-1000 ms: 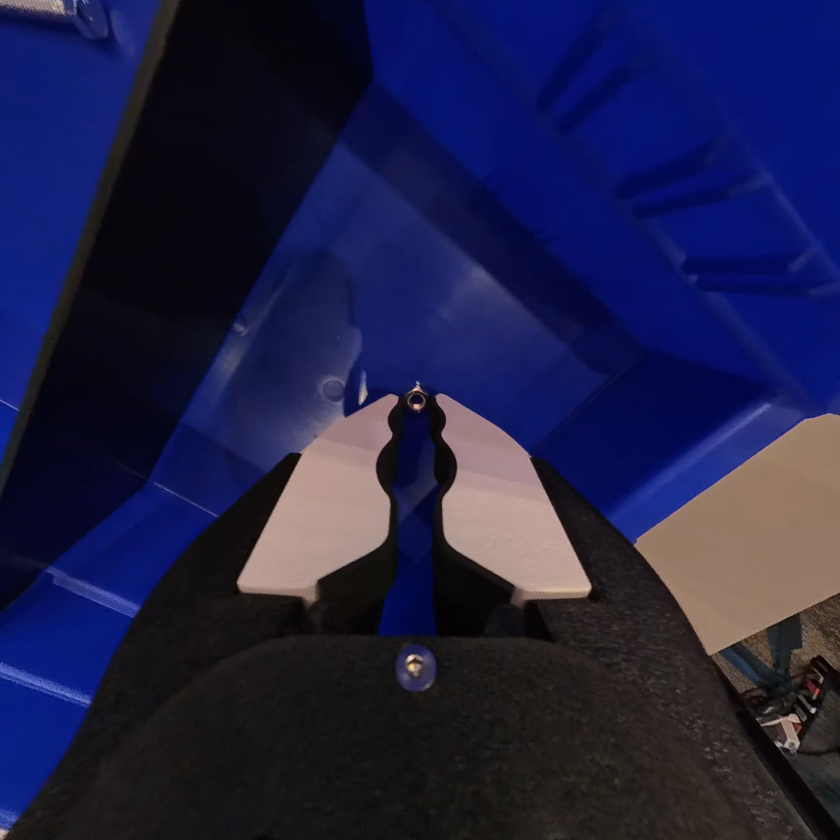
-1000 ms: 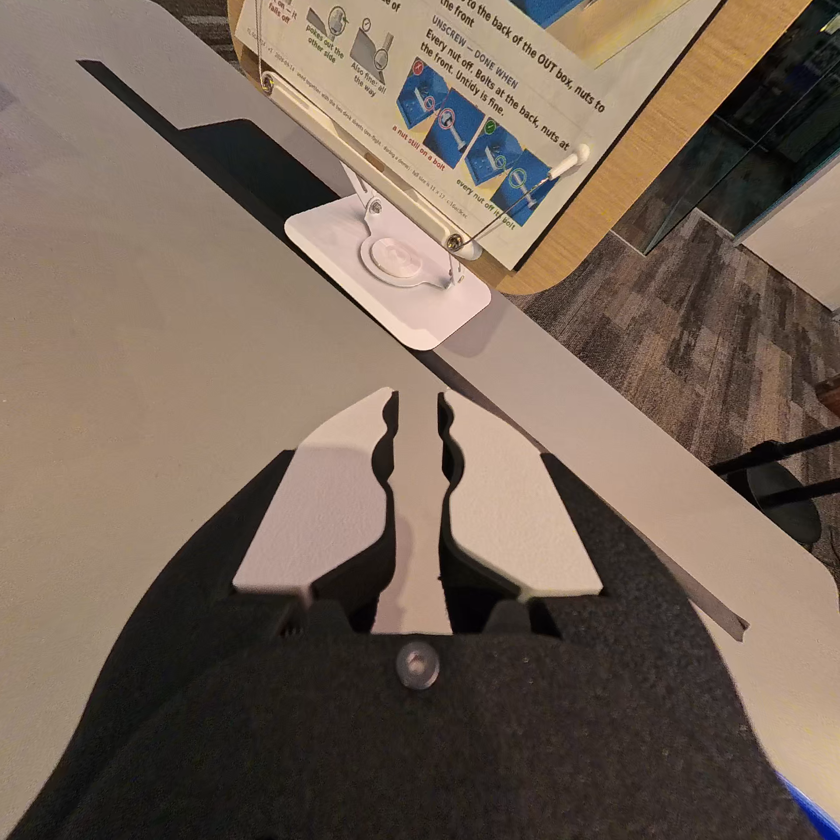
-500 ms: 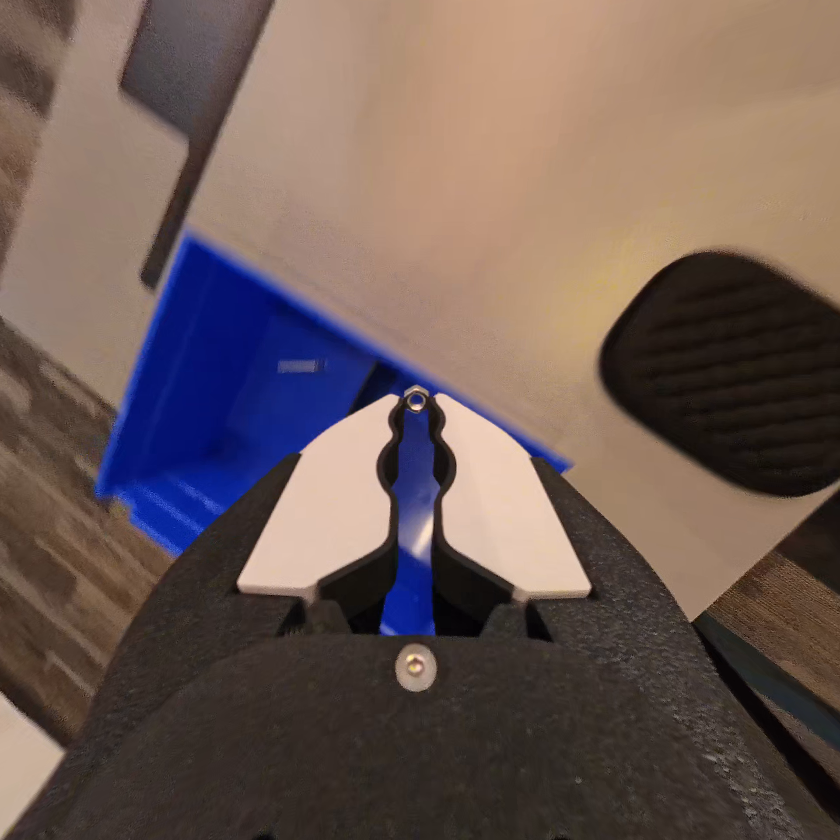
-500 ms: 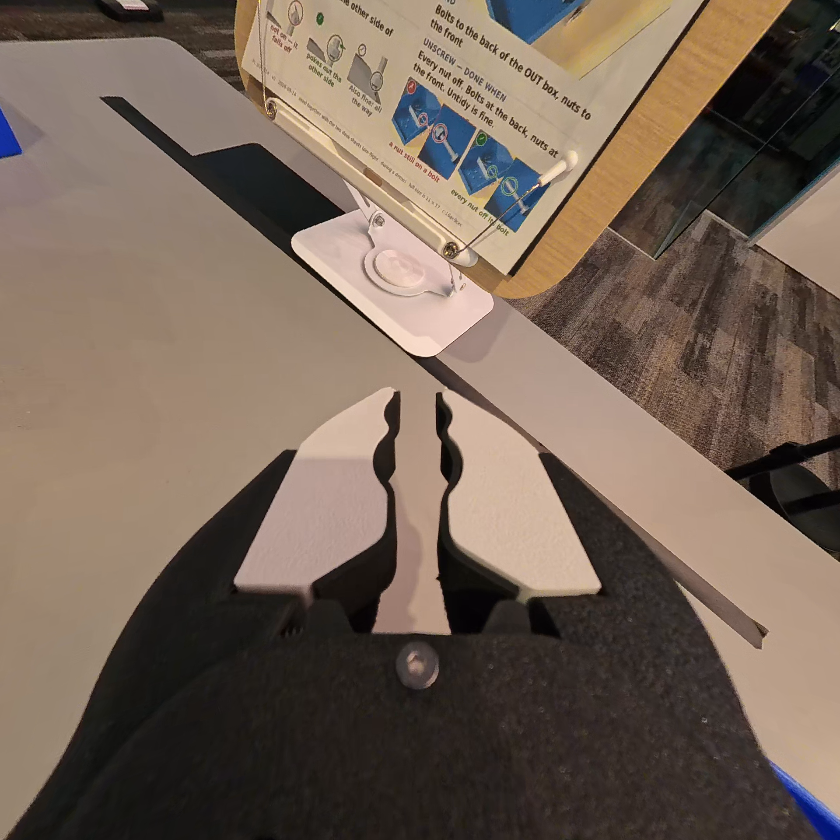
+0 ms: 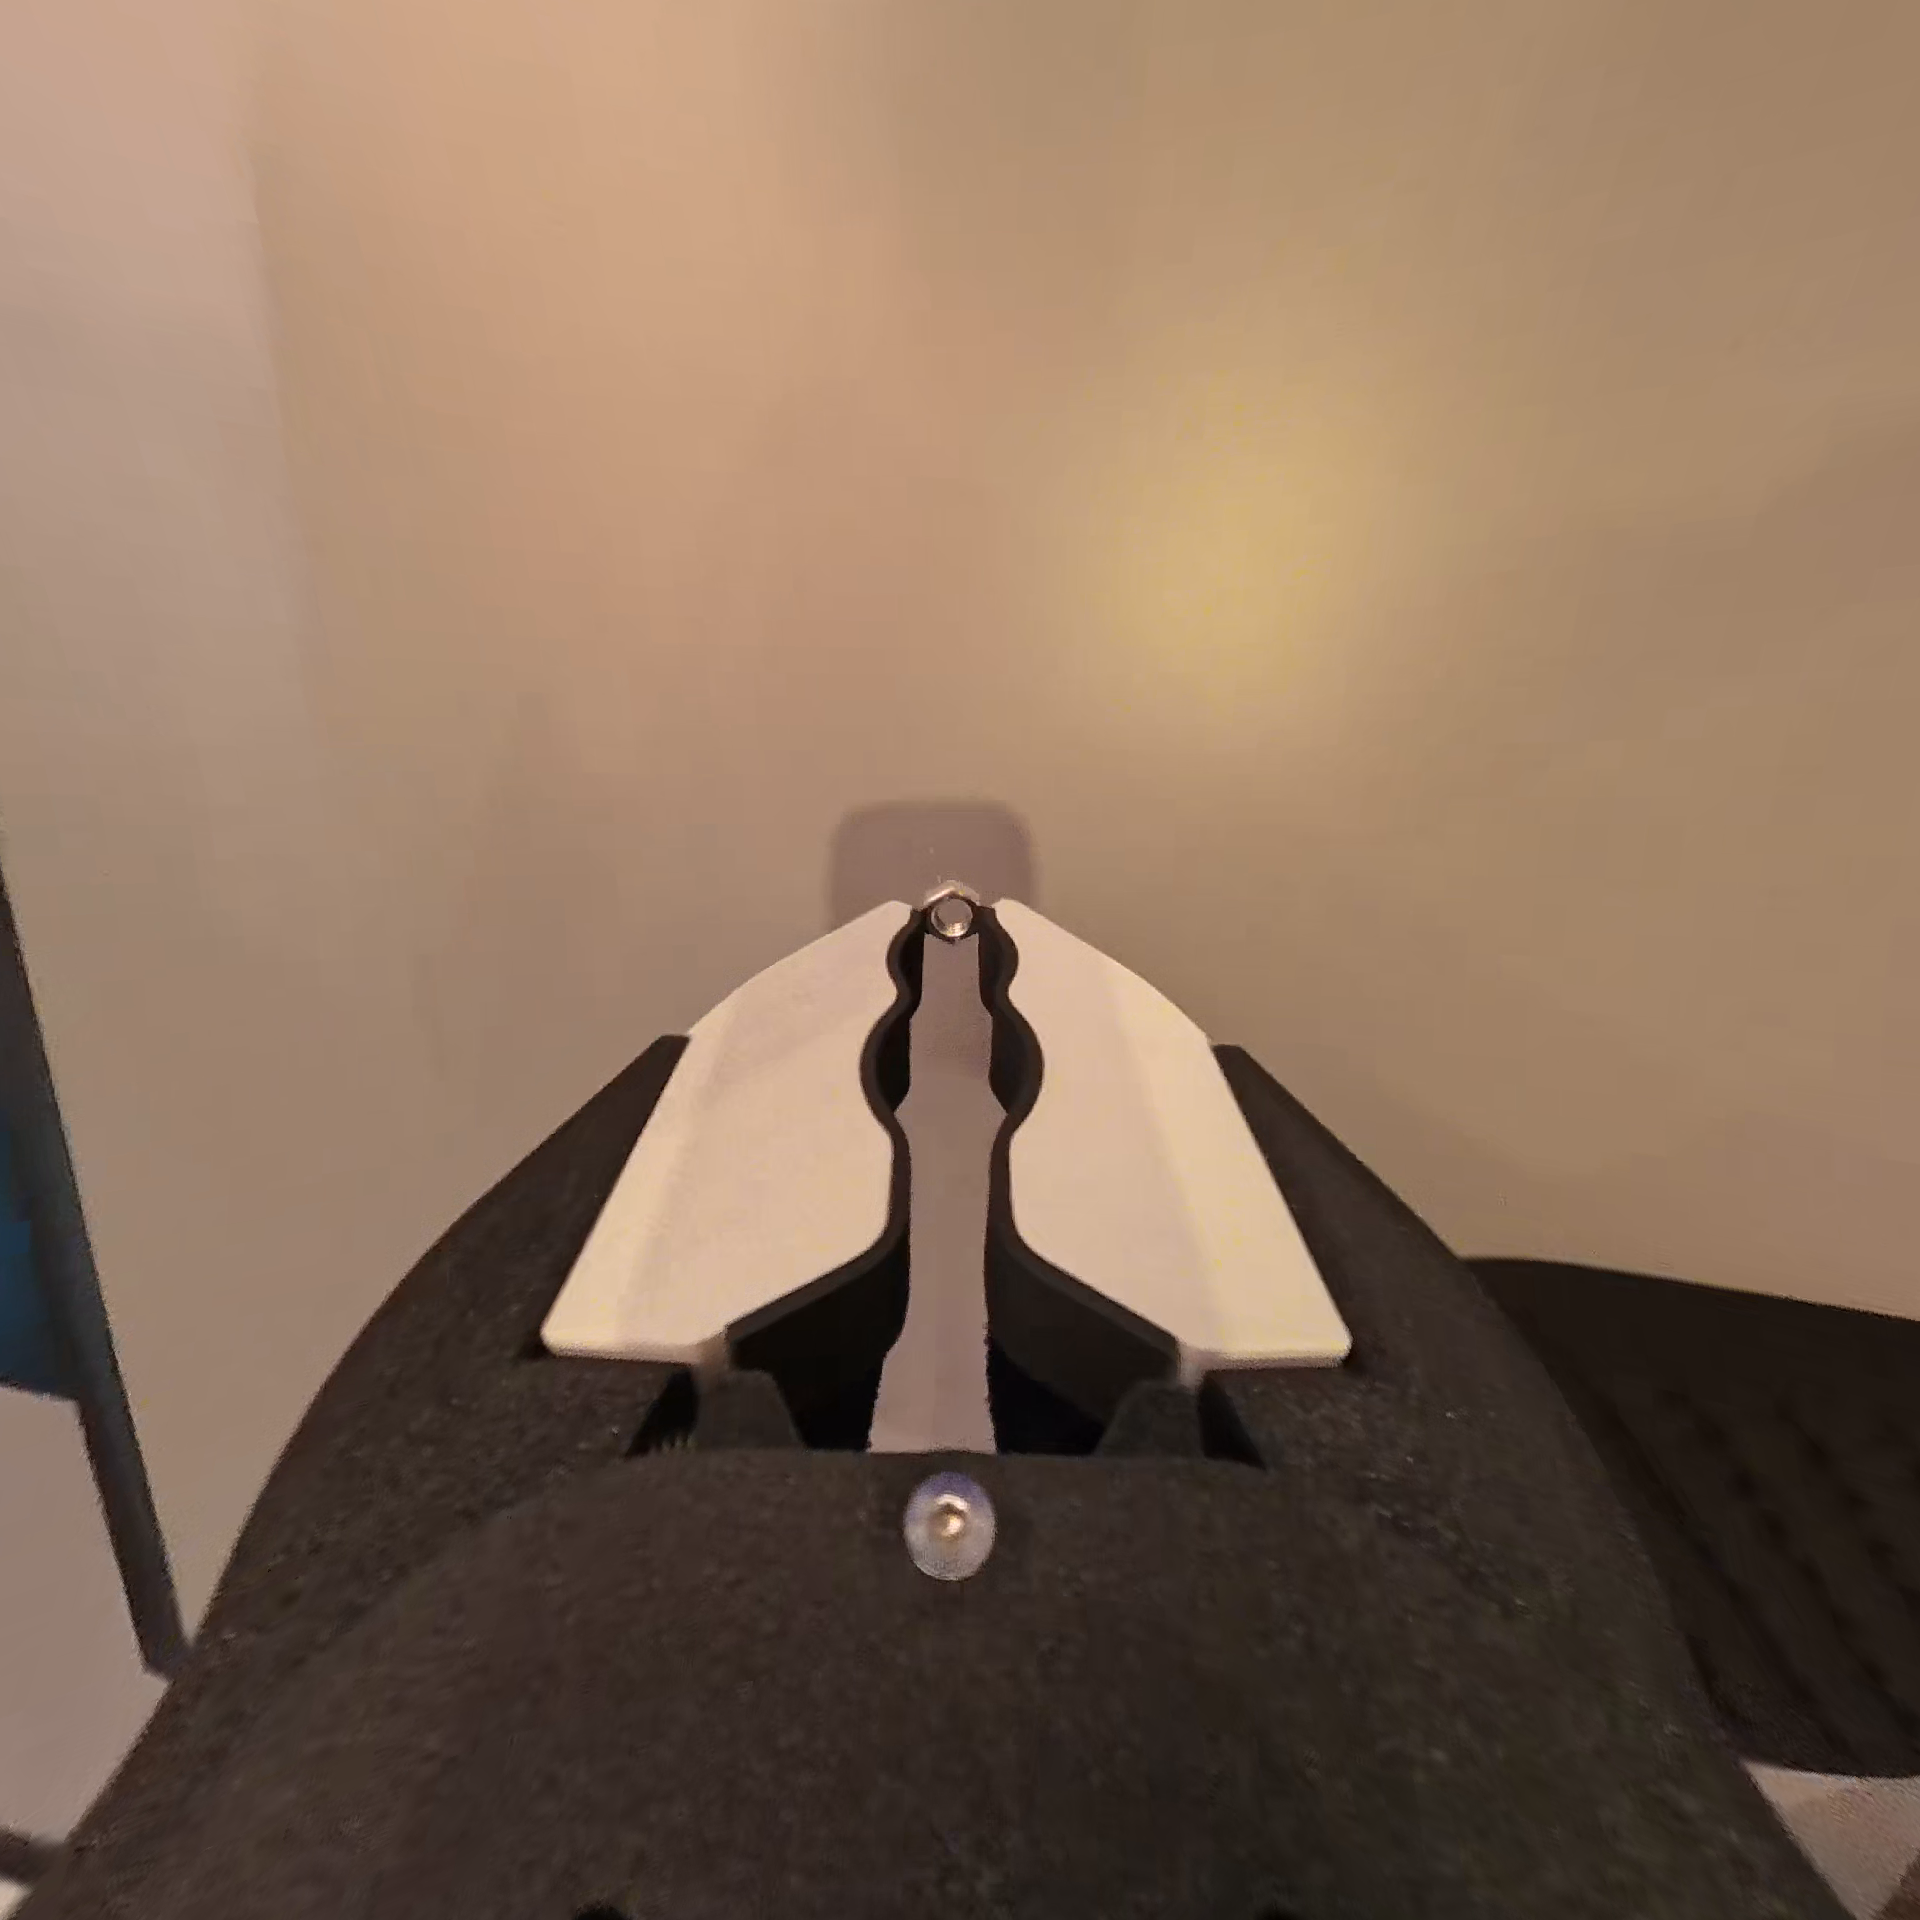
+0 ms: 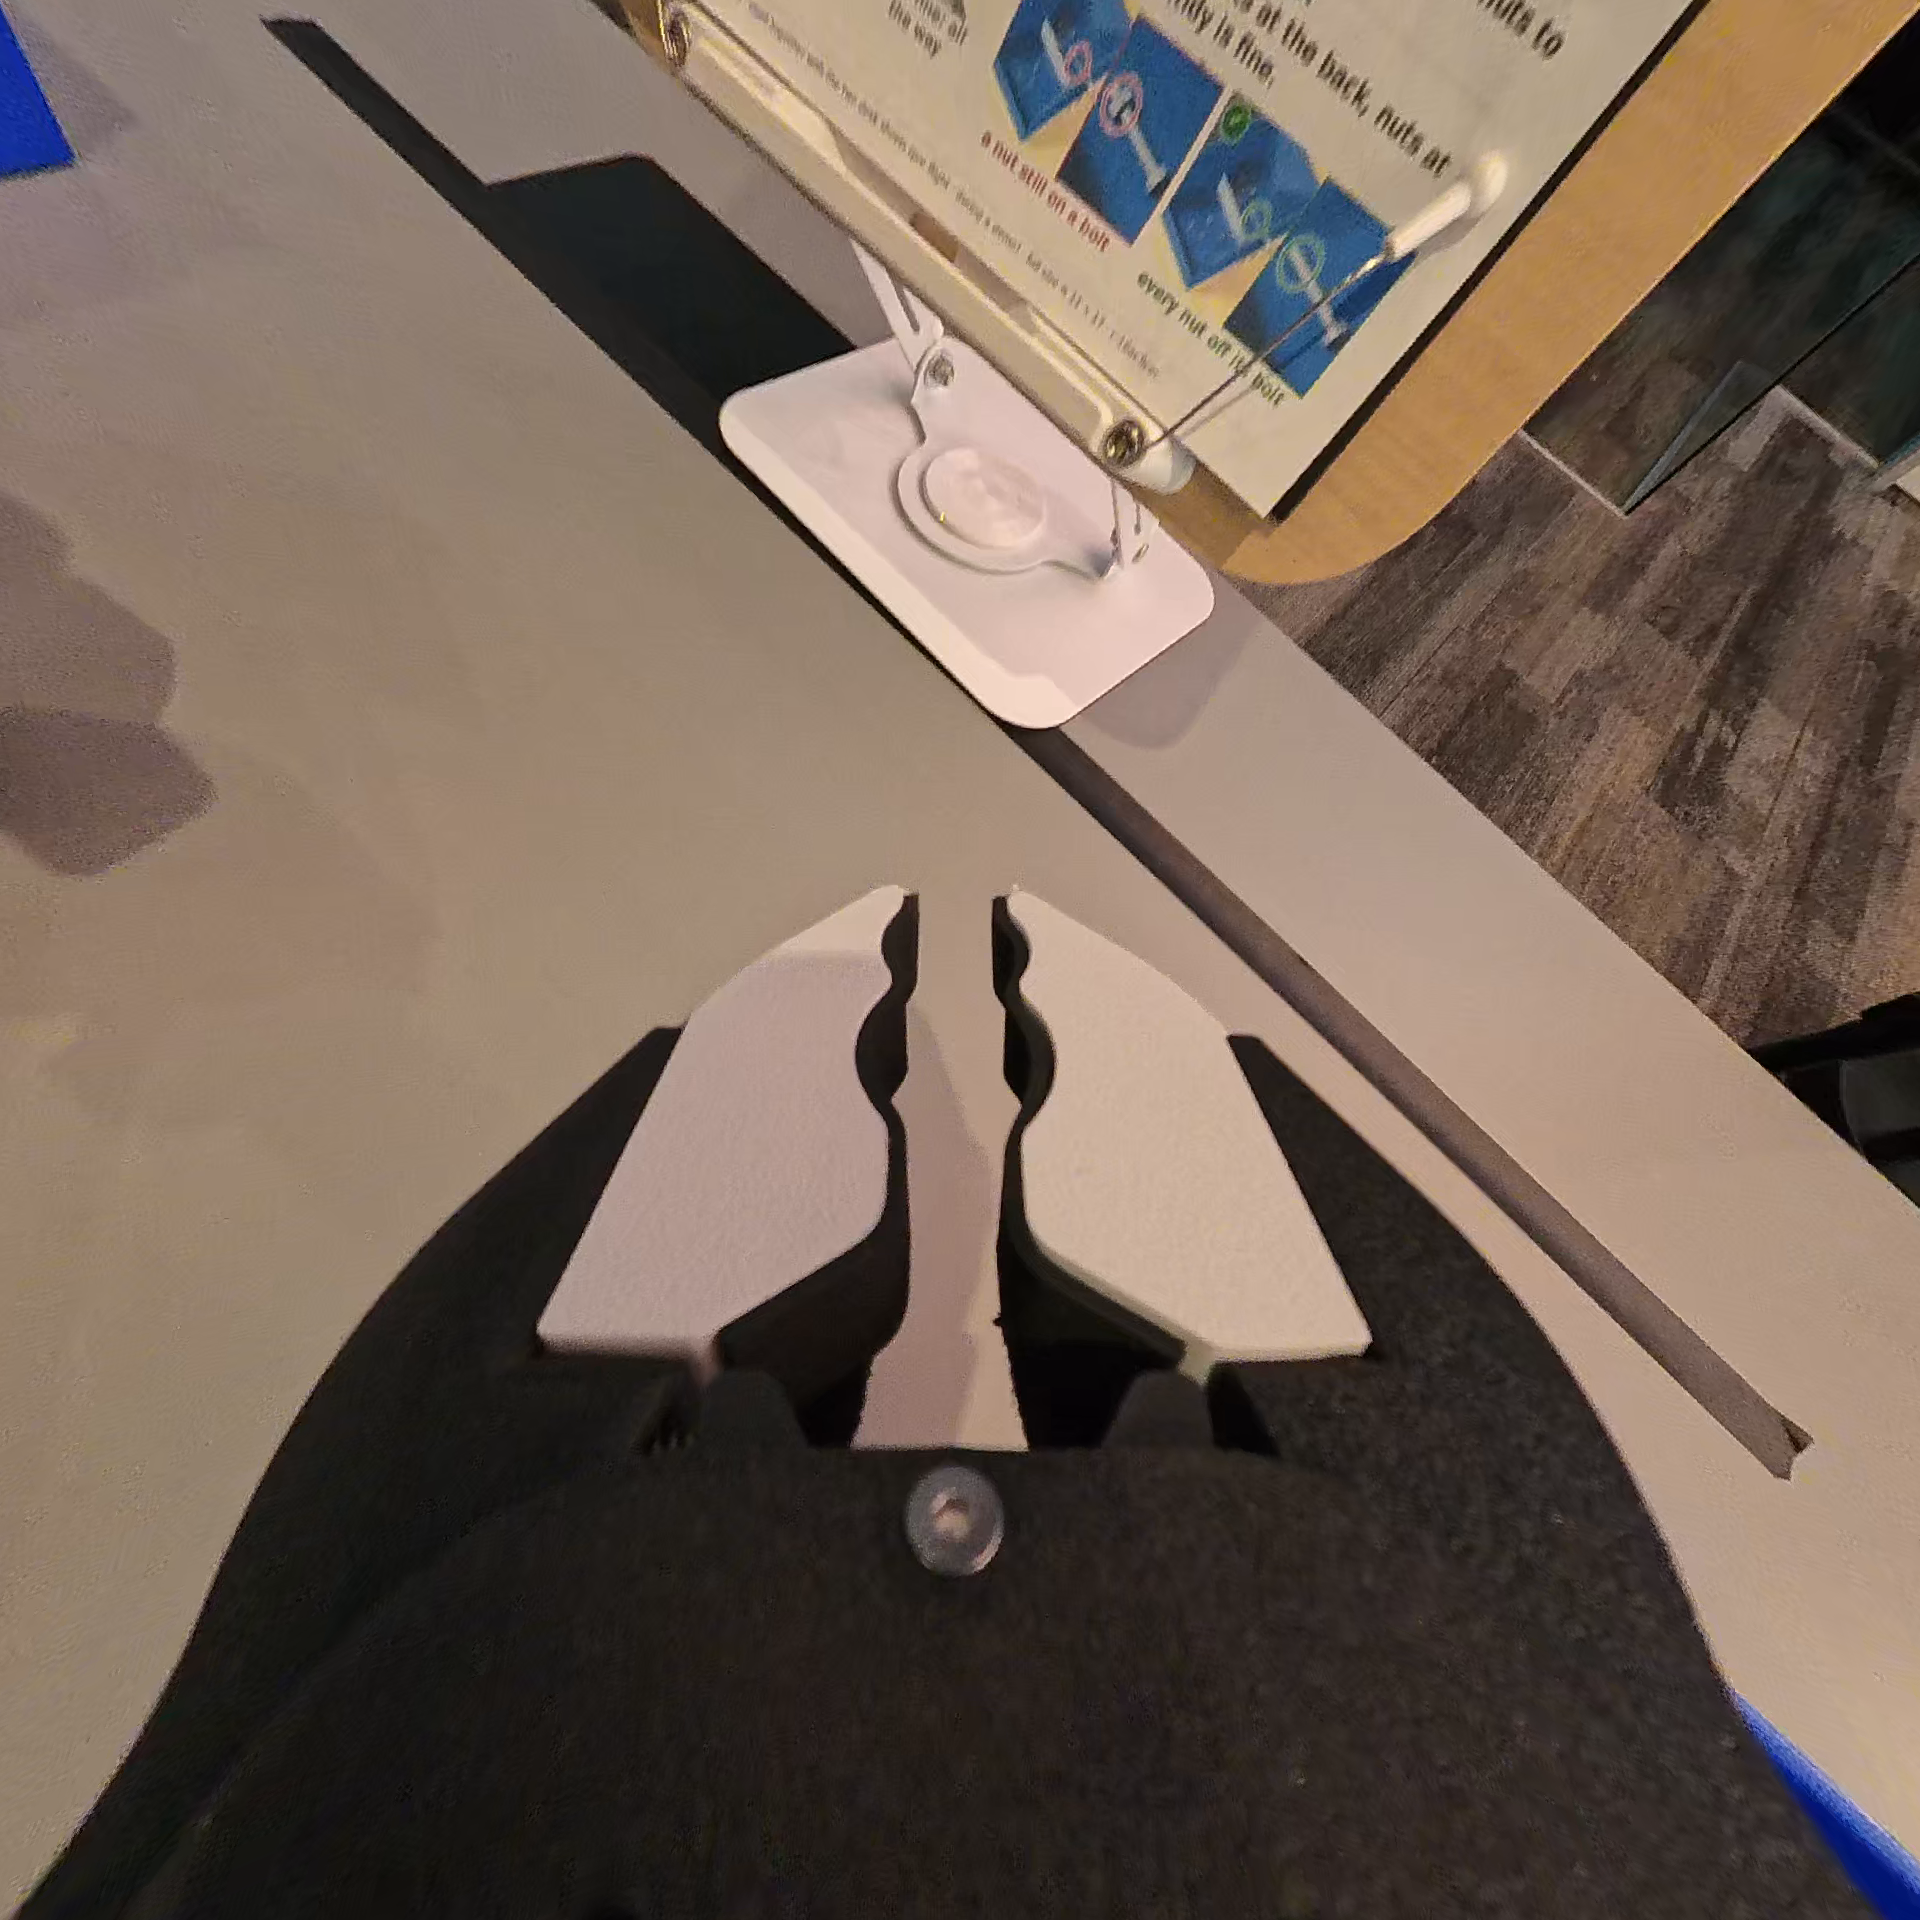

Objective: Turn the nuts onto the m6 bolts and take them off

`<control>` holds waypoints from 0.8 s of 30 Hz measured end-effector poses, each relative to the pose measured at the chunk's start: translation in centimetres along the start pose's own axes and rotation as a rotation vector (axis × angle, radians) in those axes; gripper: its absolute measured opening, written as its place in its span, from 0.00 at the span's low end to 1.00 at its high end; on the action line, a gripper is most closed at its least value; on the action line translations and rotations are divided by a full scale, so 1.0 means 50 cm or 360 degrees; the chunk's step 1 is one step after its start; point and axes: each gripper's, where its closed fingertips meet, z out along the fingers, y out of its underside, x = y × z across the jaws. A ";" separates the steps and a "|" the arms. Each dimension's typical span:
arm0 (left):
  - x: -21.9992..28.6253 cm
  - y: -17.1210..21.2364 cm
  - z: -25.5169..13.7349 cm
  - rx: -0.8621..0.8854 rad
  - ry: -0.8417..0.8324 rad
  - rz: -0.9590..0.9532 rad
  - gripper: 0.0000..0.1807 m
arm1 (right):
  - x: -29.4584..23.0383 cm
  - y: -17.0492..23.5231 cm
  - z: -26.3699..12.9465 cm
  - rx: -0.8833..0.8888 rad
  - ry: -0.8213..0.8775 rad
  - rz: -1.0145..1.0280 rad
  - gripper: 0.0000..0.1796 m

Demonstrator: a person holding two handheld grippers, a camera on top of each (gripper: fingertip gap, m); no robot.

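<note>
A small silver hex nut [image 5: 949, 918] is pinched at the very tips of the left gripper [image 5: 951, 914], bore facing the camera, above the bare grey tabletop [image 5: 1143, 468], while the right gripper [image 6: 955, 902], slightly parted and empty, holds no bolt; none is seen.

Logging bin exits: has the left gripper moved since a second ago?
Yes. The left gripper, shut on the nut, has come out of the blue bin and now faces bare table.
</note>
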 end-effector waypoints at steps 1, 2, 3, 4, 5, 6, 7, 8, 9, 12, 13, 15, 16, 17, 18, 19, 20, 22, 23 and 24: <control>0.000 -0.002 0.013 -0.0019 0.0019 -0.0011 0.05 | 0.001 0.006 0.002 -0.0025 0.0003 -0.0006 0.07; -0.004 -0.005 0.025 -0.0031 0.0014 -0.0019 0.05 | 0.002 0.010 0.004 -0.0046 0.0004 -0.0012 0.07; -0.006 -0.007 0.035 -0.0040 0.0003 -0.0014 0.05 | 0.002 0.014 0.007 -0.0062 0.0003 -0.0017 0.07; -0.004 -0.009 0.043 -0.0051 0.0009 0.0002 0.05 | 0.002 0.016 0.008 -0.0074 -0.0001 -0.0023 0.07; -0.002 -0.011 0.050 -0.0058 0.0008 0.0021 0.05 | 0.003 0.019 0.010 -0.0085 0.0002 -0.0027 0.07; -0.002 -0.013 0.056 -0.0062 0.0000 0.0043 0.05 | 0.004 0.020 0.011 -0.0092 0.0007 -0.0028 0.07; 0.002 -0.014 0.061 -0.0065 0.0008 0.0064 0.05 | 0.005 0.021 0.012 -0.0095 0.0006 -0.0029 0.07; 0.006 -0.014 0.065 -0.0069 0.0026 0.0076 0.05 | 0.006 0.022 0.013 -0.0094 0.0005 -0.0027 0.07; 0.008 -0.014 0.068 -0.0075 0.0032 0.0080 0.05 | 0.007 0.022 0.014 -0.0093 0.0001 -0.0023 0.07; 0.008 -0.011 0.076 -0.0093 0.0033 0.0087 0.05 | 0.009 0.026 0.016 -0.0093 -0.0010 -0.0004 0.07; 0.008 -0.010 0.077 -0.0096 0.0032 0.0087 0.05 | 0.009 0.028 0.016 -0.0095 -0.0013 -0.0002 0.07; 0.006 -0.009 0.079 -0.0096 0.0031 0.0078 0.05 | 0.011 0.029 0.017 -0.0096 -0.0013 0.0000 0.07; 0.005 -0.009 0.080 -0.0093 0.0032 0.0071 0.05 | 0.012 0.029 0.018 -0.0095 -0.0015 0.0004 0.07; 0.004 -0.008 0.081 -0.0092 0.0036 0.0064 0.05 | 0.012 0.030 0.018 -0.0094 -0.0018 0.0007 0.07; 0.004 -0.007 0.082 -0.0093 0.0039 0.0060 0.05 | 0.012 0.030 0.019 -0.0093 -0.0021 0.0009 0.07; 0.004 -0.006 0.084 -0.0093 0.0041 0.0058 0.05 | 0.012 0.031 0.019 -0.0095 -0.0023 0.0010 0.07; 0.005 -0.005 0.085 -0.0096 0.0043 0.0059 0.05 | 0.012 0.031 0.019 -0.0097 -0.0024 0.0010 0.07; 0.006 -0.003 0.087 -0.0106 0.0051 0.0061 0.05 | 0.012 0.032 0.020 -0.0099 -0.0026 0.0010 0.07; 0.006 -0.002 0.089 -0.0112 0.0054 0.0062 0.05 | 0.012 0.032 0.021 -0.0100 -0.0028 0.0011 0.07; 0.006 -0.001 0.089 -0.0119 0.0052 0.0068 0.05 | 0.013 0.033 0.021 -0.0101 -0.0029 0.0012 0.07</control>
